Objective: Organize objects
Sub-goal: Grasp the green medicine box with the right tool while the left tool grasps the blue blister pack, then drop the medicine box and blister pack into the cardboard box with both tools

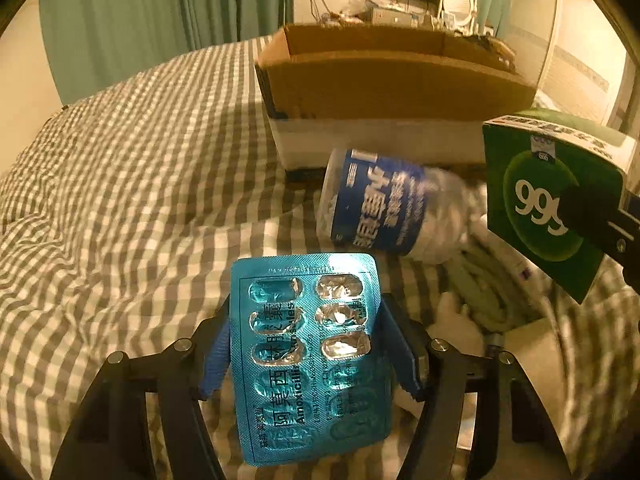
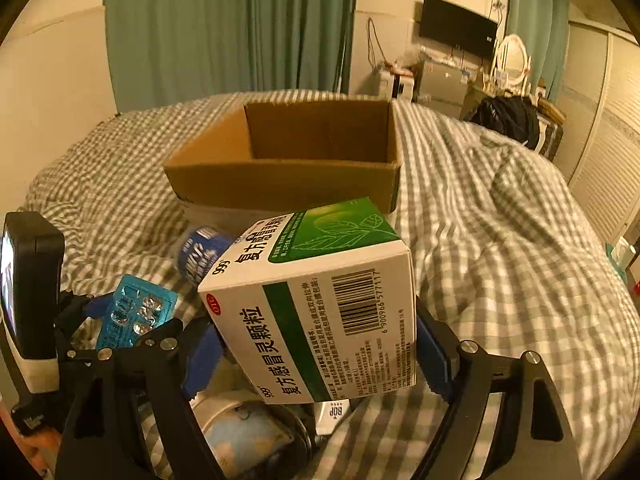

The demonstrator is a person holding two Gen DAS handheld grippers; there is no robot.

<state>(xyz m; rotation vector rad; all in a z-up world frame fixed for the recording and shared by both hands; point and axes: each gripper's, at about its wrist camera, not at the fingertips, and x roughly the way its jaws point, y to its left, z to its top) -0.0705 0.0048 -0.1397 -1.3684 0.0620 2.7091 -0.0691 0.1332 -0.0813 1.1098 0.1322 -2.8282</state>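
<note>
My left gripper [image 1: 310, 356] is shut on a blue amoxicillin blister pack [image 1: 308, 344], held upright above the checked bedspread. The same blister pack [image 2: 134, 312] shows at lower left in the right wrist view. My right gripper [image 2: 320, 344] is shut on a green and white 999 medicine box [image 2: 316, 304], held in the air; that box [image 1: 548, 196] appears at the right edge of the left wrist view. An open cardboard box [image 1: 384, 84] [image 2: 292, 156] stands on the bed beyond both. A plastic bottle with a blue label [image 1: 384, 204] lies on its side before it.
A pale green cloth [image 1: 484, 296] and white items lie on the bed under the 999 box. A round tin and a small white packet [image 2: 334, 414] lie below my right gripper. A checked duvet [image 2: 500, 248] covers the bed. Curtains, a wall screen and a cluttered desk stand behind.
</note>
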